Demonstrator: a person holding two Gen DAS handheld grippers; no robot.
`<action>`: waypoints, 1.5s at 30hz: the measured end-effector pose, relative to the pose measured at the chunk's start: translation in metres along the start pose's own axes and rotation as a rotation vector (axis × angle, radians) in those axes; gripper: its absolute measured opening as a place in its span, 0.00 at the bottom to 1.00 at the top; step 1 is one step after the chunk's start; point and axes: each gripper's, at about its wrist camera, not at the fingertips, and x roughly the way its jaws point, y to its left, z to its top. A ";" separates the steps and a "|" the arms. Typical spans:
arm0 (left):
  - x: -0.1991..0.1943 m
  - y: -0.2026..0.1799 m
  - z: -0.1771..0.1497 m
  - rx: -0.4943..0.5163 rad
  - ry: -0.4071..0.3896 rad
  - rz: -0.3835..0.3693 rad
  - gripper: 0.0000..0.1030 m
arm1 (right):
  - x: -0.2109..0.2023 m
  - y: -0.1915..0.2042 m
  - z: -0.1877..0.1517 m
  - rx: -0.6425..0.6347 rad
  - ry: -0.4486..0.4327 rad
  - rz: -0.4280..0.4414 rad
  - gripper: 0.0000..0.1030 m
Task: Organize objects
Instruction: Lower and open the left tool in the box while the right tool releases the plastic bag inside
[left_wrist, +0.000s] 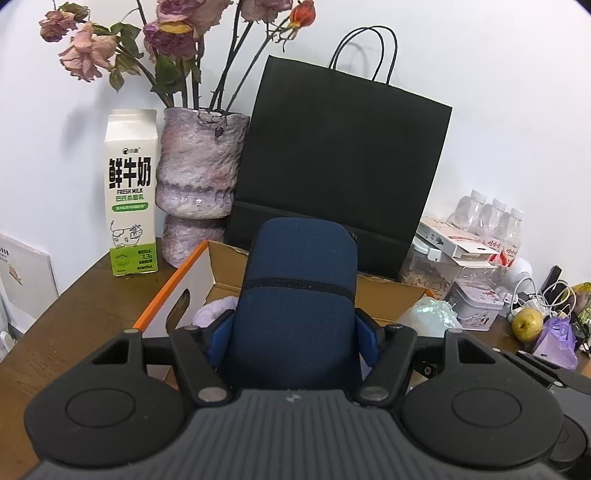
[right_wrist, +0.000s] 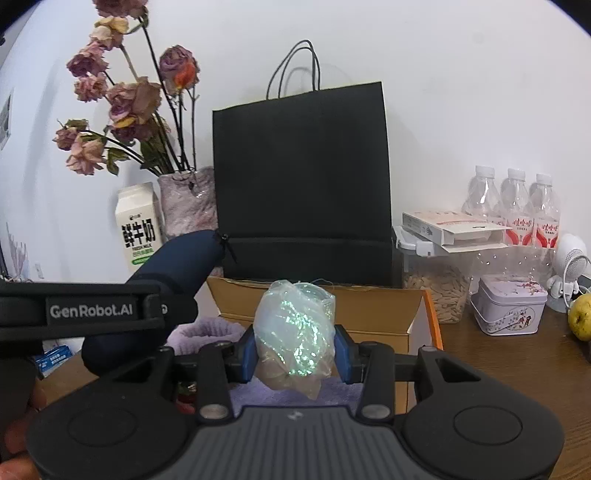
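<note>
Navy soft pouch (left_wrist: 299, 295) clamped between left gripper (left_wrist: 295, 343) fingers, sticking up and forward, above open cardboard box (left_wrist: 192, 273). Crinkly iridescent plastic bundle (right_wrist: 295, 328) clamped in right gripper (right_wrist: 295, 354), also over the box (right_wrist: 369, 306), just ahead of the pads. Lavender fuzzy item (right_wrist: 203, 330) already inside box, below and left of right gripper. Black paper bag (right_wrist: 301, 181) straight ahead behind box; milk carton (left_wrist: 131, 192) and vase of dried roses (left_wrist: 199, 173) ahead-left of left gripper. Tin (right_wrist: 508, 308), seed jar (right_wrist: 436, 288), water bottles (right_wrist: 517, 206), pear (right_wrist: 580, 317) off to right of right gripper.

Risks, judged: plastic bundle slippery and squashy, likely to slide out of pads if tilted. Pouch tall and held low, could lever out or clip box flap on descent. Both grippers crowded over one box, so collision possible; left gripper body sits close beside right one. Overreach forward could knock bag or vase.
</note>
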 end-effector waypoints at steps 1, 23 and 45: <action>0.003 -0.001 0.001 0.002 0.004 0.001 0.65 | 0.002 -0.001 0.000 0.001 0.003 -0.003 0.39; 0.027 -0.006 0.004 0.047 -0.021 0.037 1.00 | 0.030 -0.009 -0.007 -0.020 0.073 -0.095 1.00; 0.020 -0.005 0.001 0.055 -0.031 0.039 1.00 | 0.024 -0.006 -0.007 -0.024 0.077 -0.091 1.00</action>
